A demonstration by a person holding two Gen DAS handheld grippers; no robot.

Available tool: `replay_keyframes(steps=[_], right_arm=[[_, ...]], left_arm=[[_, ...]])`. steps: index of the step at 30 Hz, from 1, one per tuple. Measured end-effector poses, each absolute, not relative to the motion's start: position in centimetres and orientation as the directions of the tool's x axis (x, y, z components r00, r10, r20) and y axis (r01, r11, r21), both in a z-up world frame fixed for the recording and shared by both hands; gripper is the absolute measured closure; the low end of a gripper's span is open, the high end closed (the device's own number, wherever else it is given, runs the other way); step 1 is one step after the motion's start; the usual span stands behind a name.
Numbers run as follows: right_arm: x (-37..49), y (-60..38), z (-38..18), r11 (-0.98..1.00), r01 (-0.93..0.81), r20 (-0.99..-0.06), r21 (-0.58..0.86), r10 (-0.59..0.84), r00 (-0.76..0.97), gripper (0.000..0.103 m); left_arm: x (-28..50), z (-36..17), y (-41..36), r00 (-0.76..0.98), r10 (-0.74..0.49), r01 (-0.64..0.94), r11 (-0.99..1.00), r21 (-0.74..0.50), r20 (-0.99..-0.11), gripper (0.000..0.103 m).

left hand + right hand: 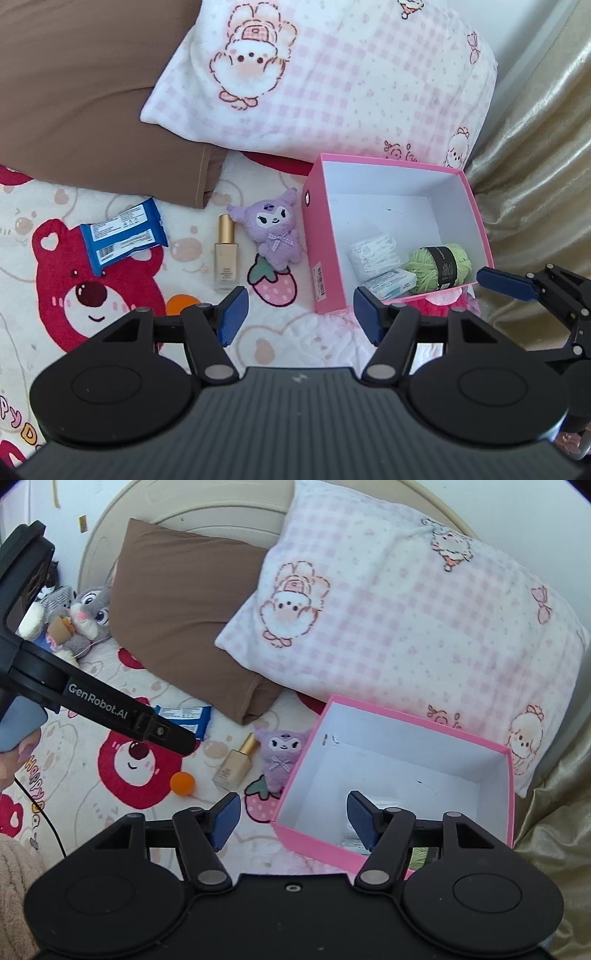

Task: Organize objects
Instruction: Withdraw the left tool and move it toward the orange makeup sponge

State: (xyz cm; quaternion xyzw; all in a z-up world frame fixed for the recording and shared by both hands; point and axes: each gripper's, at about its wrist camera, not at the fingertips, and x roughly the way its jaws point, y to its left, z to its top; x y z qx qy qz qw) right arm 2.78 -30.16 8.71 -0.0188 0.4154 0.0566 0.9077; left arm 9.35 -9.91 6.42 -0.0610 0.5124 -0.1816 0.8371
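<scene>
Both claws released and empty: left claw (300, 314) hanging with pads apart above the blanket just in front of the pink box (325, 236), right claw (293, 821) likewise parted over the box's near wall, nothing between the pads of either. Task judged partly done. Already inside the pink box, against its near wall: a green yarn ball (441, 264) with a dark label, a white packet of small plastic pieces (373, 253) beside it, and a small blue-and-white carton (391, 284) in front of the two. Rest of the box floor bare, so plenty of room left. Still out on the bed, all to the left of the pink box: a purple plush doll (275, 232) lying just beside the box's left wall, a gold-capped cosmetic bottle (226, 254) lying flat just left of the doll, an orange ball (182, 783) nearer the claws than the bottle, and a blue snack wrapper (123, 240) furthest from the box, resting on the red bear print. Four items therefore judged as remaining, three as packed. Closest candidate for the next pick probably the plush doll, soft and easy to pinch; the bottle and the ball likelier to roll or slip on the fleece. Pillows behind the pink box and a grey rabbit toy (88, 616) far off at the bed's head probably no part of the sorting.
</scene>
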Motion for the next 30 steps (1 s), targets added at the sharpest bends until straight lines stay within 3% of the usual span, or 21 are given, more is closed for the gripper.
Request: replay_keyframes(steps=[6, 10, 19, 30], right_arm=[[2.9, -25.9, 8.9, 0.96, -0.28, -0.742, 0.012, 0.197, 0.641, 0.033], [4.0, -23.5, 7.5, 0.94, -0.339, -0.744, 0.044, 0.258, 0.616, 0.033], [5.2, -22.7, 2.7, 0.928, -0.35, -0.687, 0.126, 0.337, 0.644, 0.033], [10.1, -20.0, -3.8, 0.891, -0.434, -0.713, 0.136, 0.392, 0.581, 0.029]], left_arm=[[7.7, 7.0, -6.5, 0.441, -0.341, 0.25, 0.935, -0.251, -0.83, 0.041], [7.4, 5.8, -4.4, 0.434, -0.363, 0.229, 0.93, -0.288, -0.825, 0.041], [8.8, 0.7, -1.7, 0.401, -0.442, 0.21, 0.897, -0.389, -0.802, 0.041], [12.3, -7.0, 0.5, 0.437, -0.436, 0.154, 0.898, -0.413, -0.786, 0.041]])
